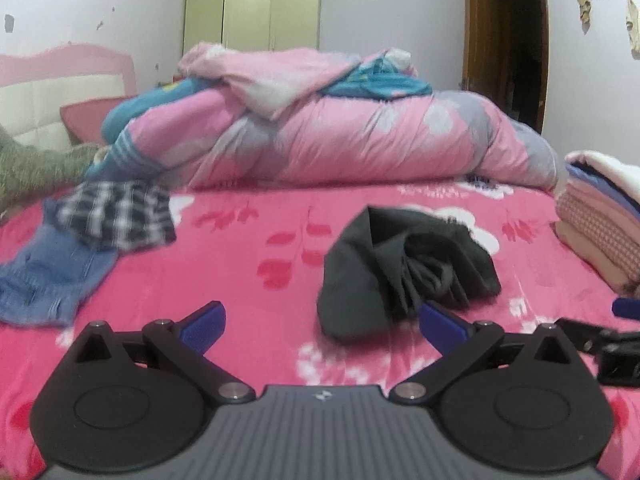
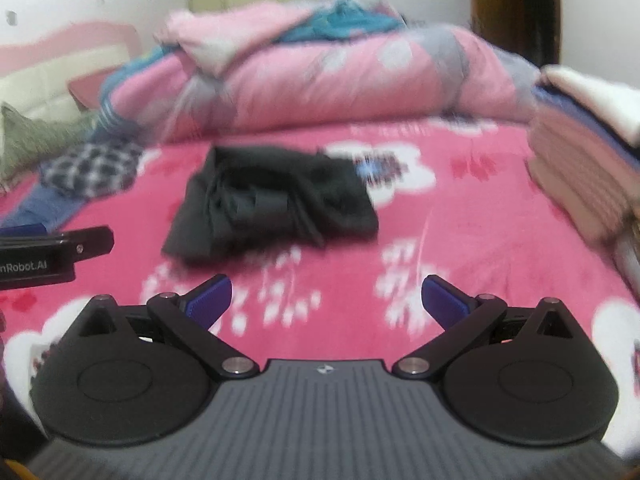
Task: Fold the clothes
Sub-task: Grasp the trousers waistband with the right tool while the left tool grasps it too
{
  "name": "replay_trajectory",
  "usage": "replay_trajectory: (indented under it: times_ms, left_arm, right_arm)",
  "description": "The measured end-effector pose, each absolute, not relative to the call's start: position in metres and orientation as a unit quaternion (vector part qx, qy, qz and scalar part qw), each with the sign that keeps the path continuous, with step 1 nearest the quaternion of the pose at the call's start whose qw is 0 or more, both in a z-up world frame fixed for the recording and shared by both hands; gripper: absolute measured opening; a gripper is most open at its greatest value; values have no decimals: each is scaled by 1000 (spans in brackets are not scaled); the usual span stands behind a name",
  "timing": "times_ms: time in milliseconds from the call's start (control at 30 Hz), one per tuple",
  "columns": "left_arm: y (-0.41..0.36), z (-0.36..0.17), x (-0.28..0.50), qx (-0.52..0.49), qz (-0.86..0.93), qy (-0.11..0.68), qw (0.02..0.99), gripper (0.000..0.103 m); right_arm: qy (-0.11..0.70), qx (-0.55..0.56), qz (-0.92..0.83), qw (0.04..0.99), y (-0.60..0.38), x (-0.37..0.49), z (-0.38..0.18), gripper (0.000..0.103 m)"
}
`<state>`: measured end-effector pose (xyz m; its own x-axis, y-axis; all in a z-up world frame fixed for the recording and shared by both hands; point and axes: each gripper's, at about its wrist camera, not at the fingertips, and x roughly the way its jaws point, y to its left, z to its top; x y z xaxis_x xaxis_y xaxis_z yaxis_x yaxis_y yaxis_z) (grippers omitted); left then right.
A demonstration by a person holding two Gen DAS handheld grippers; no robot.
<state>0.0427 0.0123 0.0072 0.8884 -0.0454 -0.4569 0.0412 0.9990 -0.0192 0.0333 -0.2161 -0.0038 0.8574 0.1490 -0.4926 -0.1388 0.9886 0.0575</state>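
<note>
Nearest the cameras, both tools hover low over the pink flowered bed sheet (image 1: 248, 264) with nothing in them. The left gripper (image 1: 322, 322) has its blue-padded fingers (image 1: 202, 326) spread wide, and the right gripper (image 2: 326, 300) is spread just as wide — neither touches cloth. That wide stance looks like readiness for a pinch on fabric rather than a carry.

Just beyond the fingers lies the crumpled dark grey garment (image 1: 404, 268), bunched in loose pleats on the sheet near the bed's near edge. In the left wrist view it sits ahead and to the right, its near hem just beside the right-hand fingertip, perhaps touching; blur makes that hard to settle. In the right wrist view the same garment (image 2: 272, 208) lies ahead and to the left, clearly apart from the fingers. So it rests between the two tools, probably the piece to be spread and folded.

Further back along the left edge of the bed sprawl a black-and-white checked cloth (image 1: 116, 210) and a faded blue denim piece (image 1: 44, 272), unfolded. At the right edge stands a stack of folded clothes (image 2: 580, 160), likely the finished pile. Farthest off, a heaped pink quilt (image 1: 360, 132) fills the bed's far side.
</note>
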Motion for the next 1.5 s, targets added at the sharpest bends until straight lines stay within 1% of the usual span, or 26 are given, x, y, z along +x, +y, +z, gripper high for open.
replay_trajectory:
  times_ms: [67, 200, 367, 467, 500, 533, 567, 600, 633, 667, 700, 733, 767, 800, 900, 1067, 1200, 1267, 1333, 1367, 1433, 1500]
  left_arm:
    - [11, 7, 57, -2, -32, 223, 974, 103]
    - [3, 5, 94, 8, -47, 216, 975, 103]
    - [-9, 2, 146, 8, -67, 208, 976, 102]
    - [-15, -2, 177, 0, -77, 215, 974, 93]
    - [-16, -5, 185, -1, -80, 223, 972, 88]
    - [-19, -8, 196, -1, -83, 233, 969, 78]
    - [-22, -12, 203, -1, -83, 242, 967, 74]
    - [-24, -16, 208, 1, -87, 251, 964, 65]
    - [-26, -20, 213, 2, -91, 259, 961, 52]
    - [-28, -24, 218, 3, -95, 268, 959, 45]
    - [-29, -26, 218, 4, -99, 275, 956, 33]
    - [-29, -28, 216, 6, -102, 276, 956, 24]
    - [-28, -28, 212, 8, -104, 276, 956, 19]
    - [-27, -28, 207, 11, -106, 275, 956, 11]
    - [-20, -22, 186, 7, -123, 272, 955, 10]
    - [-6, -11, 126, 11, -177, 257, 950, 8]
    - [8, -12, 71, 11, -219, 265, 939, 10]
    - [19, -14, 49, 3, -225, 277, 934, 16]
    - [28, -15, 31, -7, -226, 282, 932, 28]
    - [32, -14, 23, -13, -226, 282, 932, 31]
    - [36, -9, 16, -23, -229, 277, 933, 52]
    - [31, -1, 12, -26, -237, 261, 936, 60]
  right_arm:
    - [239, 6, 92, 967, -230, 52, -3, 102]
    - [232, 27, 108, 966, -257, 106, -5, 102]
    - [254, 90, 157, 950, -275, 185, -16, 100]
    - [268, 117, 182, 939, -275, 228, -28, 94]
    - [274, 124, 188, 935, -274, 241, -33, 90]
    - [285, 131, 192, 930, -273, 252, -37, 84]
    - [300, 140, 196, 923, -272, 261, -43, 68]
    - [316, 150, 202, 915, -271, 270, -49, 54]
    - [326, 161, 209, 908, -272, 274, -53, 45]
    - [326, 170, 216, 905, -273, 272, -54, 26]
    - [325, 179, 224, 901, -274, 270, -56, 18]
    - [320, 188, 235, 898, -276, 265, -55, 15]
    - [309, 195, 250, 897, -278, 258, -53, 7]
    - [299, 200, 265, 895, -281, 250, -49, 6]
    - [281, 205, 305, 887, -284, 223, -36, 4]
    - [254, 194, 377, 869, -281, 163, -16, 3]
    - [242, 179, 437, 847, -274, 107, -10, 3]
    - [247, 175, 464, 833, -269, 79, -15, 3]
    - [264, 168, 480, 819, -260, 56, -25, 3]
    - [276, 162, 485, 814, -256, 46, -31, 3]
    - [298, 151, 486, 807, -249, 31, -44, 4]
    - [320, 137, 478, 806, -243, 20, -53, 7]
